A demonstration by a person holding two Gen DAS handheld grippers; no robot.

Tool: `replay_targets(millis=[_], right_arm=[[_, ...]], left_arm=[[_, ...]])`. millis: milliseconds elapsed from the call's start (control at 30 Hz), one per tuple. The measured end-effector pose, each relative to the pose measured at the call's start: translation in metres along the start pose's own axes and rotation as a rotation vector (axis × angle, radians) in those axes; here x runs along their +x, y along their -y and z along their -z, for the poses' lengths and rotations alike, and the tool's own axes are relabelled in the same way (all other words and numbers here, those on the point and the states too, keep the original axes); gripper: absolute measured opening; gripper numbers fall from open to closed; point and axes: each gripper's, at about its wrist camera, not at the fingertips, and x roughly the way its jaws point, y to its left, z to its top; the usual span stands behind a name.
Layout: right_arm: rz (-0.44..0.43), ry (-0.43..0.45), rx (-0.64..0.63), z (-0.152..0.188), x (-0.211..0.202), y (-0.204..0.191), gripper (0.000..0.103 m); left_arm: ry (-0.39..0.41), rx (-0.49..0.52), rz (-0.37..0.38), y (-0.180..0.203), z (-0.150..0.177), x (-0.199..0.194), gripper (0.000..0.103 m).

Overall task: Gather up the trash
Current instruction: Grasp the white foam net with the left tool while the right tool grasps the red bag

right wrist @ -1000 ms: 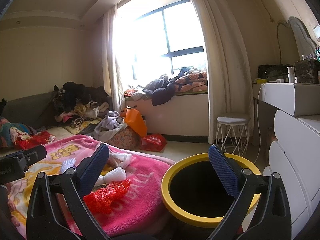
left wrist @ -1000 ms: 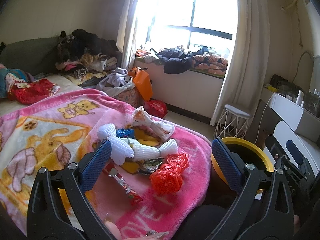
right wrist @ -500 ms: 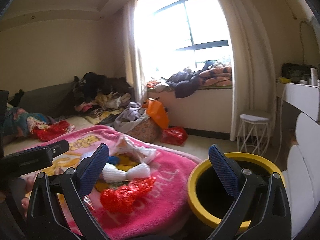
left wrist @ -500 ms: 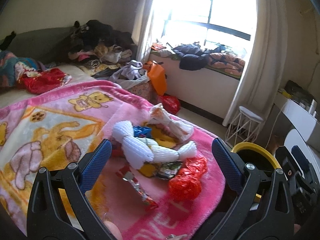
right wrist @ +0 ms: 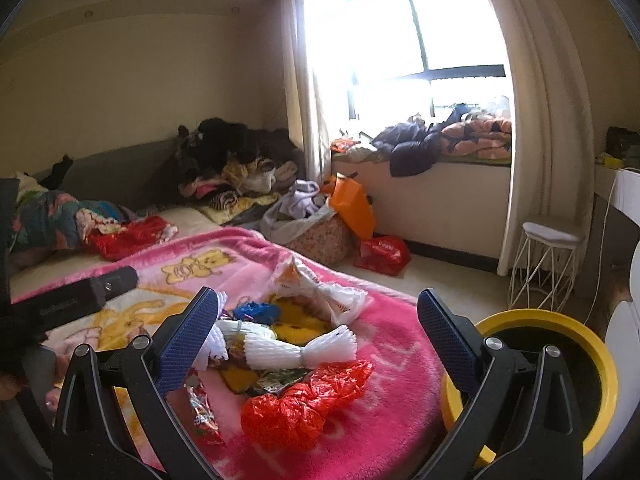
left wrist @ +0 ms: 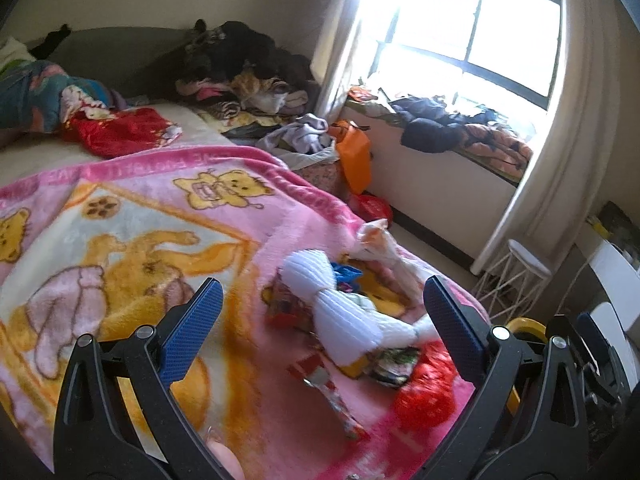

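A heap of trash lies on the pink cartoon blanket (left wrist: 132, 208) near the bed's corner: white foam netting (left wrist: 344, 312) (right wrist: 296, 350), a crumpled red plastic bag (left wrist: 424, 396) (right wrist: 300, 404), a white and orange plastic bag (right wrist: 316, 284), a blue scrap (right wrist: 256, 312) and shiny snack wrappers (right wrist: 204, 412). A yellow-rimmed black bin (right wrist: 552, 376) (left wrist: 520, 328) stands on the floor right of the bed. My left gripper (left wrist: 320, 328) is open above the heap, holding nothing. My right gripper (right wrist: 316, 336) is open too, framing the heap, with the bin at its right.
Clothes are piled at the headboard (right wrist: 236, 160) and on the window seat (right wrist: 440, 144). A fabric basket (right wrist: 320, 236), an orange bag (right wrist: 356, 204) and a red bag (right wrist: 384, 254) sit on the floor. A white wire stool (right wrist: 548, 264) and white drawers (right wrist: 624, 308) stand at the right.
Both grippers have swung left, away from the bin and toward the trash heap on the blanket. Both stay open and empty. The trash has not moved.
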Motion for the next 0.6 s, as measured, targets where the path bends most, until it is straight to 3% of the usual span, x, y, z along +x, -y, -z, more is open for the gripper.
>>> replay_targets(millis=[433, 600], right_arm=[[0.059, -0.387, 0.099, 0.035, 0.109, 0.026, 0.097], [0.057, -0.481, 0.143, 0.046, 0.129, 0.033, 0.097]], left_arm=[[-0.111, -0.016, 0.015, -0.002, 0.004, 0.057, 0.092], [-0.172, -0.023, 0.014, 0.003, 0.014, 0.076, 0.092]])
